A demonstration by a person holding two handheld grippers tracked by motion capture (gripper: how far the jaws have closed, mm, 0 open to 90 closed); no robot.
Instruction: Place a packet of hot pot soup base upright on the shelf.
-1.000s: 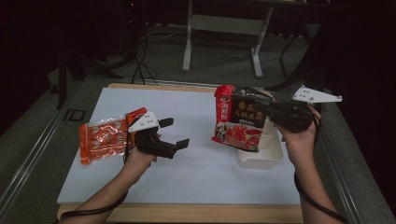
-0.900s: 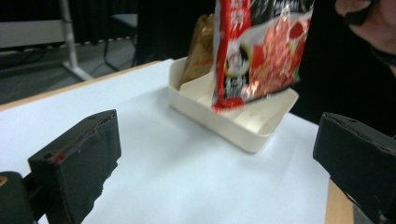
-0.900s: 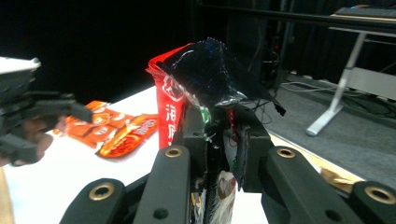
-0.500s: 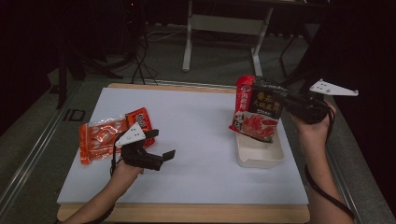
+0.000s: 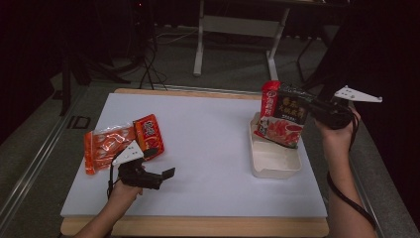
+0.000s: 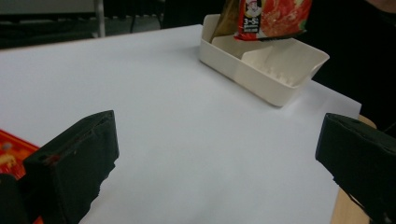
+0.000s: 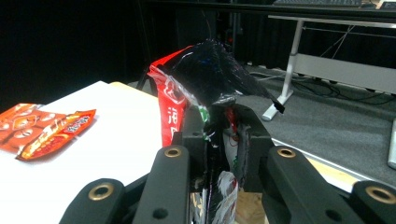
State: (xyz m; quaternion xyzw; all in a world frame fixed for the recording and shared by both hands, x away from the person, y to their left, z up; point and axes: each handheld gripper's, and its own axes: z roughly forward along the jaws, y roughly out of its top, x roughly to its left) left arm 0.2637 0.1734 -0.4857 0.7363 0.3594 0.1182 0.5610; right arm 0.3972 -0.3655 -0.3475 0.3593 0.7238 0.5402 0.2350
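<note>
Black-and-red glossy food pouch (image 5: 282,113) clamped in my right tool (image 5: 311,108), hanging above the cream plastic tray (image 5: 275,161) | placement pending | left tool (image 5: 163,174) wide, empty, over table (image 5: 213,134) | orange snack packet (image 5: 121,141) left to move

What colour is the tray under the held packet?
Off-white tray, plain with no pattern; the left gripper view shows it best.
</note>
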